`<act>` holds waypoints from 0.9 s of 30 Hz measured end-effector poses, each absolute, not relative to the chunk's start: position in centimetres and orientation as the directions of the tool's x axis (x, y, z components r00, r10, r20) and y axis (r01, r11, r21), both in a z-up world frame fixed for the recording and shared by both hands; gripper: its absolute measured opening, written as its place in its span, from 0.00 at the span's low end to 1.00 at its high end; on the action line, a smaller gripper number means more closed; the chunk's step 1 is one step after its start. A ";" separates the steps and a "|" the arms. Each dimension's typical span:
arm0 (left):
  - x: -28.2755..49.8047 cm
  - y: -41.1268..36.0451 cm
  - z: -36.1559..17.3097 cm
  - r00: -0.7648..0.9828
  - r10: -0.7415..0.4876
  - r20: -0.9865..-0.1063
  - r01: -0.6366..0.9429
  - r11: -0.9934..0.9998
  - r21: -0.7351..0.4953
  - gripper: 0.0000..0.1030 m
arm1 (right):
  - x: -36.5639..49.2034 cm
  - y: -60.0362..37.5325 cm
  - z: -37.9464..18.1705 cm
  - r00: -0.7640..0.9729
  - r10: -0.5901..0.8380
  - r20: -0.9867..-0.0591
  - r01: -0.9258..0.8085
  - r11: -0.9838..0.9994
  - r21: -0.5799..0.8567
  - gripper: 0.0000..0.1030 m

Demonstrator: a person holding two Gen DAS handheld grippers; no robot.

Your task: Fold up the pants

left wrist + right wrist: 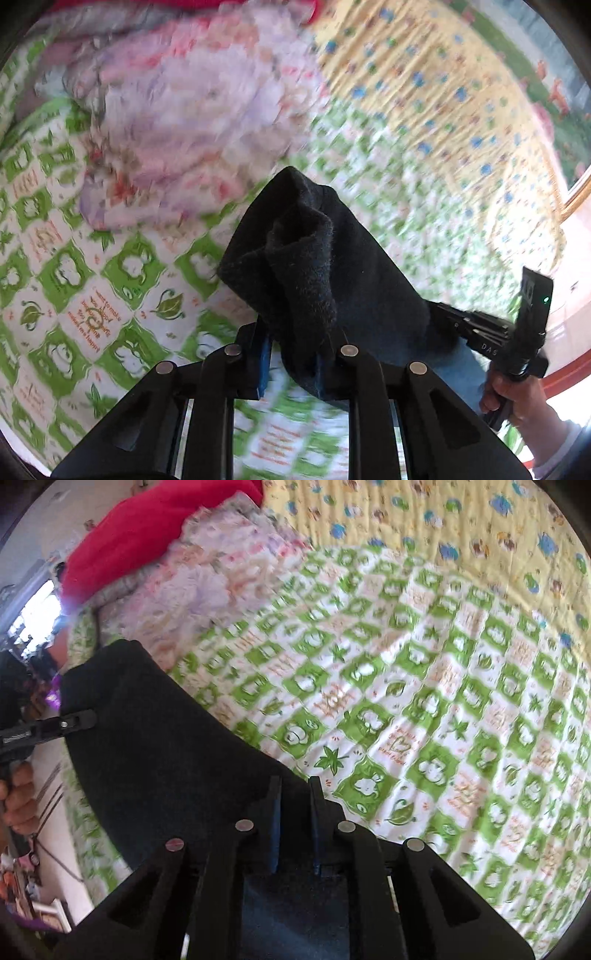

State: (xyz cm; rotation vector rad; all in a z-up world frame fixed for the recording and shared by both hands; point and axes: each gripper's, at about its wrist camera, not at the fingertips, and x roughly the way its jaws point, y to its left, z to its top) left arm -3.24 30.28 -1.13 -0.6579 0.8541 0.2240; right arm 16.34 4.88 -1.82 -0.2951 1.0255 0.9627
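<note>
Dark navy fleece pants (325, 273) hang in the air above the bed. My left gripper (291, 354) is shut on a bunched edge of them, which stands up in front of the camera. My right gripper (293, 797) is shut on another edge of the pants (159, 746), which stretch away to the left. The right gripper also shows in the left wrist view (480, 325), gripping the cloth at the far right. The left gripper shows in the right wrist view (79, 718) at the far left edge of the cloth. Both views are motion-blurred.
The bed has a green-and-white checked sheet (424, 709). A yellow quilt with blue prints (461, 528) lies at the back. A pink and lilac floral blanket (184, 122) and a red cloth (147, 528) are piled at the back left. Floor and furniture (44, 886) show at the left.
</note>
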 end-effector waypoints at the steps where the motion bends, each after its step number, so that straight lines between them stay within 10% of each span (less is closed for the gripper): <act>1: -2.8 30.5 -2.4 0.611 -0.067 -0.789 -0.451 0.789 -0.417 0.22 | 16.3 5.3 -2.9 0.184 0.500 -0.846 -0.788 0.590 0.177 0.17; 12: -4.8 30.5 2.7 0.627 0.004 -0.779 -0.467 0.802 -0.372 0.42 | 15.0 -3.2 2.2 0.274 0.586 -0.762 -0.651 0.696 0.302 0.52; 27: 2.9 17.1 4.5 0.575 -0.226 -0.786 -0.161 0.911 -0.381 0.54 | 10.1 -16.1 0.4 0.319 0.519 -0.793 -0.367 0.839 0.402 0.52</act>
